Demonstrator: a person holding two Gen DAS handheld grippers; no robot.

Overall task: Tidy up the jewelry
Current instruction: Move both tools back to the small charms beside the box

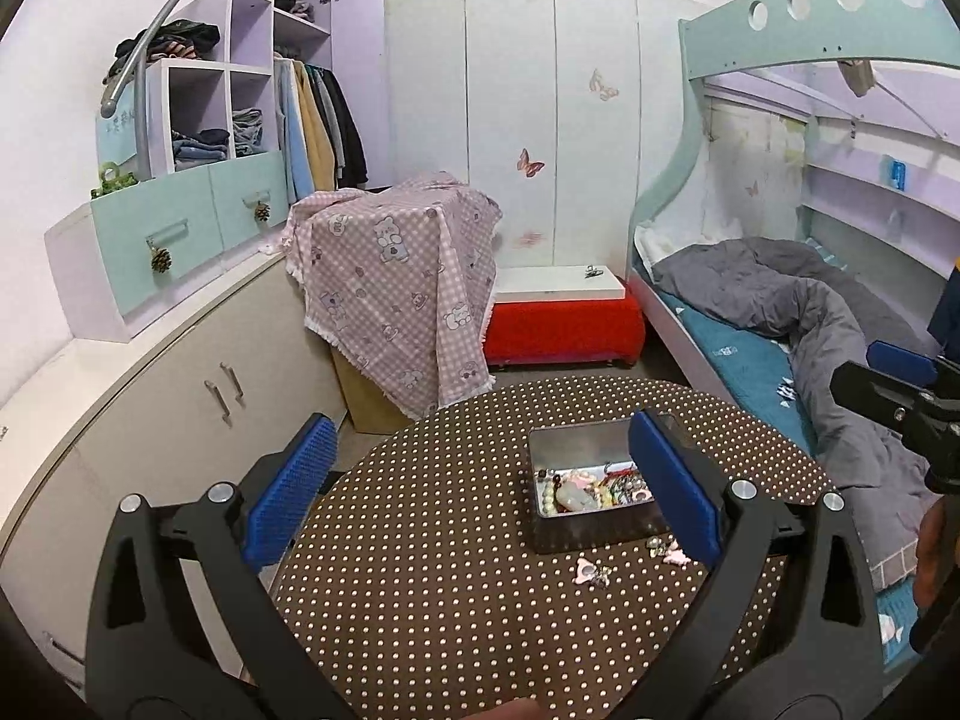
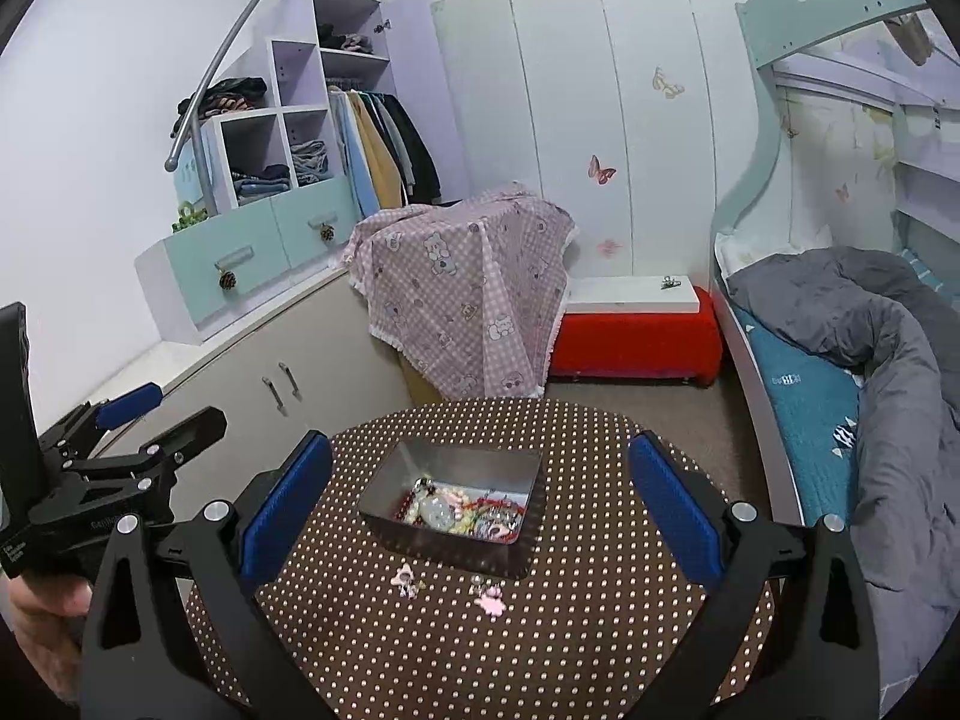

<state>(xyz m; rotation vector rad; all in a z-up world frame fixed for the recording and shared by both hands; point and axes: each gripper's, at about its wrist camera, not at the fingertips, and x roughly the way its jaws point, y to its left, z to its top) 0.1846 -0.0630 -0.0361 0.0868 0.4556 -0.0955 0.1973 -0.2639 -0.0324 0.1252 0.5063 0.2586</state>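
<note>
Across a round bench (image 2: 600, 630) covered in a brown cloth with pale dots, I see the task's things gathered near the middle. An open metal tin (image 2: 453, 495) sits there, its floor heaped with jewelry (image 2: 462, 513): pale beads, red cord, a clear pendant. Two pieces are not yet in it. A pink charm (image 2: 407, 579) lies on the cloth just in front of the tin, toward the left, and a second pink charm (image 2: 489, 600) lies near it, a little to the right. My left claw (image 1: 480, 489) hangs above the bench with its blue pads spread wide and nothing between them. My right claw (image 2: 480, 507) is likewise spread wide and empty, framing the tin. I judge the task nearly done, with the two loose charms left to collect. To do this well, I would take the charms one at a time with the right claw, since both lie close under it. I would come down with one pad on each side of the charm, and close gently so the small flat piece does not skid or pinch up the cloth. Then I would lift clear of the tin's wall and release over the heap, keeping the left claw out of the way.
</note>
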